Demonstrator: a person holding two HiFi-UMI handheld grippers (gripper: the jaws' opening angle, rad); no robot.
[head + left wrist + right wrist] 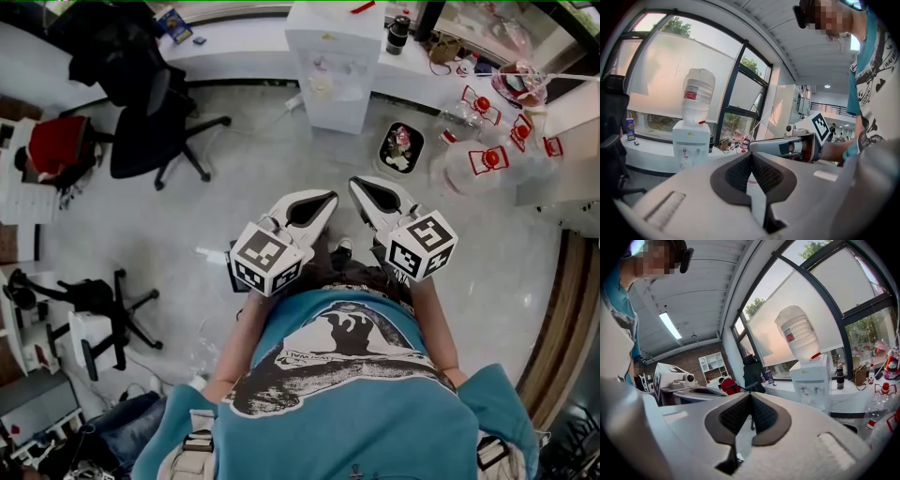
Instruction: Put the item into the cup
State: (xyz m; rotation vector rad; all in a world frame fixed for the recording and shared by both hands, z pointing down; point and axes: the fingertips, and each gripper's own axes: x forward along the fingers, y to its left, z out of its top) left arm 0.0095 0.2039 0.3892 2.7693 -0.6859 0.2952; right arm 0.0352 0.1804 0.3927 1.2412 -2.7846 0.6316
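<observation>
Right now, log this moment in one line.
left gripper: jaws shut, empty | right gripper: jaws shut, empty | ahead: dispenser

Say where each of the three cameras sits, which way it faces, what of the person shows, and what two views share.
Head view: on the person's head, facing steeply down at the floor; teal shirt, forearms, left gripper, right gripper show.
Left gripper view: on the left gripper, facing along its shut jaws toward the windows; shirt at right.
Right gripper view: on the right gripper, along its shut jaws toward the windows; shirt at left.
Shared: both gripper views show the water dispenser.
</observation>
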